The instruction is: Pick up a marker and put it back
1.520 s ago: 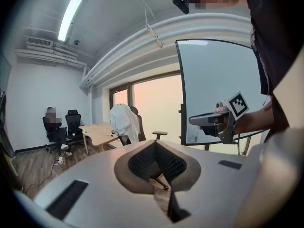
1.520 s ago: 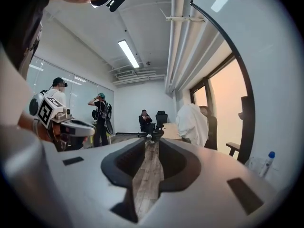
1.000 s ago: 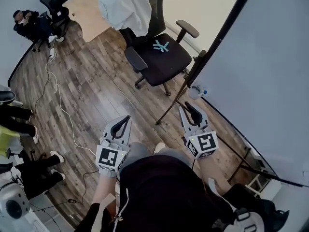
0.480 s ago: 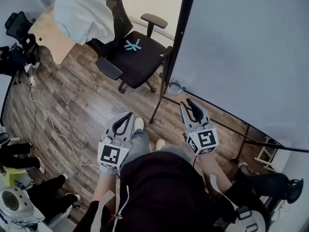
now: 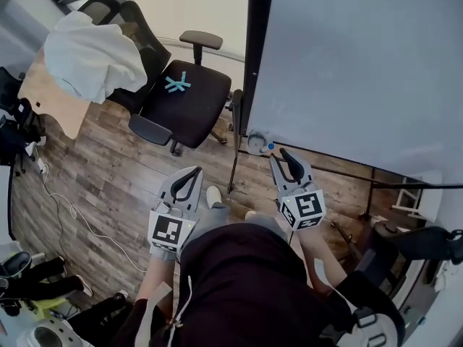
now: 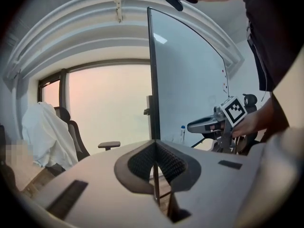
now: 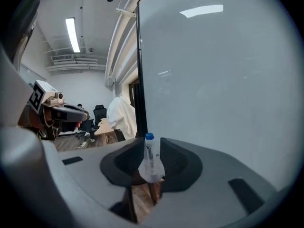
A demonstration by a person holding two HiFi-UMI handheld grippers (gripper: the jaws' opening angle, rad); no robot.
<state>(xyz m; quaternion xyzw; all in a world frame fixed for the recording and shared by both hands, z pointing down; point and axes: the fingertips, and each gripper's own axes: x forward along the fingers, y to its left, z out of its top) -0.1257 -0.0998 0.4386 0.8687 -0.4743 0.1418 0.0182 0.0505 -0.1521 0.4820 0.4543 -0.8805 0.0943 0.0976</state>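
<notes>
A white marker with a blue cap (image 7: 149, 152) stands upright in a clear cup (image 5: 256, 142) at the lower left corner of the whiteboard (image 5: 362, 63). In the head view its blue cap (image 5: 270, 147) shows just left of my right gripper (image 5: 287, 155). That gripper is shut on nothing, its tips a short way in front of the marker. In the right gripper view the marker shows beyond the jaws, not between them. My left gripper (image 5: 189, 176) is shut and empty, held over the wood floor to the left. The left gripper view shows the marker (image 6: 183, 130) far off beside the right gripper (image 6: 192, 126).
The whiteboard's black frame post (image 5: 253, 63) and stand legs (image 5: 347, 173) run close by the right gripper. A black office chair (image 5: 184, 110) with a light blue piece on its seat stands to the left. Behind it are a white cloth (image 5: 90, 60) over another chair and a wooden desk (image 5: 51, 103).
The head view has swung toward the whiteboard, so the chair and floor slid left. The marker cup now lies right by the right gripper's tips. Both grippers stay shut.
</notes>
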